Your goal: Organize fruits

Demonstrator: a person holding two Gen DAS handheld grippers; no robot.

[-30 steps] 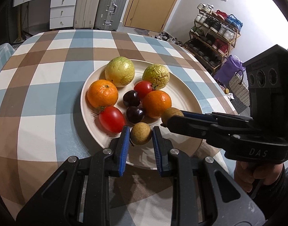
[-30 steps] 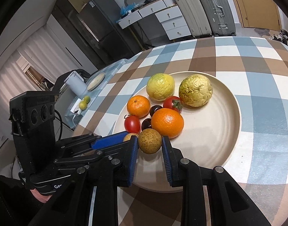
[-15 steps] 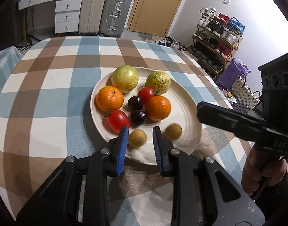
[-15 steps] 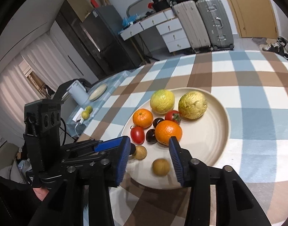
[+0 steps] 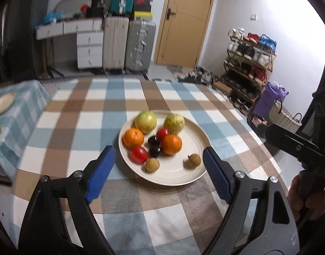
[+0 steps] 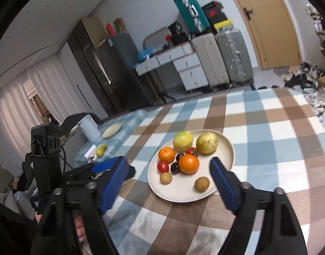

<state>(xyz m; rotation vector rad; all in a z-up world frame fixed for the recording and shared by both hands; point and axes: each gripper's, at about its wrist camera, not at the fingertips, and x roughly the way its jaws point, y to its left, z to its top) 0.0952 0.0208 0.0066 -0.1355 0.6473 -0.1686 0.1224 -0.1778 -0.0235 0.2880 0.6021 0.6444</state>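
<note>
Hovering above the counter's (image 5: 62,127) near edge, the left hand-held gripper (image 5: 159,165) and right hand-held gripper (image 6: 168,176) have just spread their jaws, nothing between them; two brown longans (image 5: 151,165) (image 5: 194,160) lie apart on the plate's (image 5: 173,176) near side.

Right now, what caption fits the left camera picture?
Open left gripper above a plate of fruit on the checked table.

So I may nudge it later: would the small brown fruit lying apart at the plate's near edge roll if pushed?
Probably. The small brown fruit looks round and lies alone on the smooth plate, nothing bracing it. The raised rim may stop it. It looks light.
</note>
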